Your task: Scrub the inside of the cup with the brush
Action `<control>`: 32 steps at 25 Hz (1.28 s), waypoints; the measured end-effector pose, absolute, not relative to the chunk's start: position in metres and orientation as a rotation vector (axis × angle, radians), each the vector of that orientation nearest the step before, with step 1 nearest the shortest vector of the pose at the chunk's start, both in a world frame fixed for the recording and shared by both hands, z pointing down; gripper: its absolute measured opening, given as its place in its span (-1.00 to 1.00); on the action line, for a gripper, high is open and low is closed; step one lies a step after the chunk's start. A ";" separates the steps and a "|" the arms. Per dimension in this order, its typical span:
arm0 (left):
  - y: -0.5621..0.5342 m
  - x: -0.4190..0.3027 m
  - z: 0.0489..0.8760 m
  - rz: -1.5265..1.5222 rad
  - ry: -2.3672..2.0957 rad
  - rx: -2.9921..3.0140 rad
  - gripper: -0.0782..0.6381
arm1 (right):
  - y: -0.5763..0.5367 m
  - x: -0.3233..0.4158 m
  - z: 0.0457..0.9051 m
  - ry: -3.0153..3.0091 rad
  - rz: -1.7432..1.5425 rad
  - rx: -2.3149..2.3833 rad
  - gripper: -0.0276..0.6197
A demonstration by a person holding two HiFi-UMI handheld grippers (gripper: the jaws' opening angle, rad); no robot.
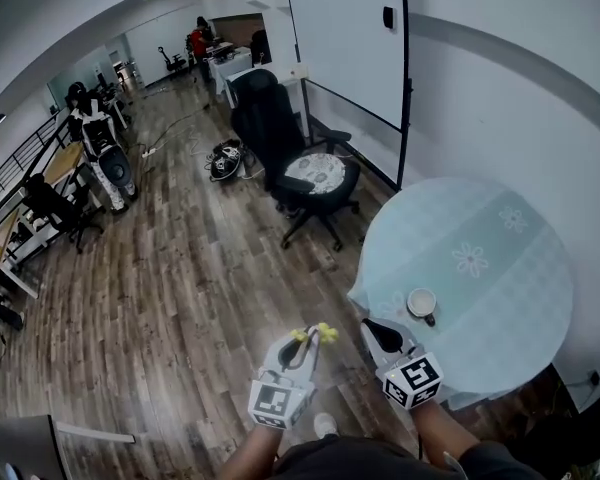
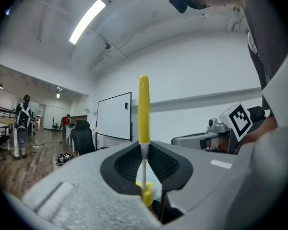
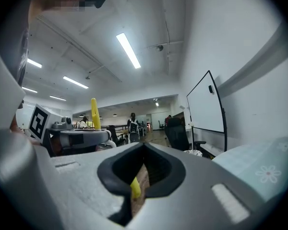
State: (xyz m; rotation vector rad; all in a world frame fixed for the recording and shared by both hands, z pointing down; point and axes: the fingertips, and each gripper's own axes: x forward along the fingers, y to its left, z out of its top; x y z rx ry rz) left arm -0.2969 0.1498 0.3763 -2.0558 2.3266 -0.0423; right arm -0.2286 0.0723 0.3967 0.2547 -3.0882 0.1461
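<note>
Yellow brush [image 2: 143, 109], one only, stands upright in the left gripper [image 2: 144, 164]. The fingers are pinched on the thin neck just under the handle, and the handle sticks up well above them. The left gripper is held over the wooden floor [image 1: 180, 288], off the table's edge.

Right gripper [image 3: 144, 150]: fingers look pressed together at the tips with nothing between them. A small yellow bit shows low in the gap behind them, and I cannot tell what it is. In the head view the right gripper is at the near edge of the table [image 1: 500, 268], just short of the cup.

One cup [image 1: 421, 303], pale, sits upright on the table's near-left part, apart from both grippers and from the brush. The table is round, with a light blue flower-print cloth.

Two grippers side by side, near each other. One black office chair [image 1: 280, 138] is beyond the table, by a whiteboard [image 1: 345, 43].
</note>
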 end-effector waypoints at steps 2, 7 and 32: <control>0.145 -0.310 0.376 -0.032 2.307 -2.078 -0.67 | 0.069 -0.239 0.395 -3.088 0.141 0.290 -0.91; 0.142 -0.326 0.383 -0.013 2.255 -2.140 -0.67 | 0.069 -0.251 0.396 -3.085 0.120 0.381 -0.91; -0.003 -0.282 0.388 -0.014 2.098 -2.327 -0.67 | -0.064 -0.207 0.393 -3.051 0.127 0.586 -0.91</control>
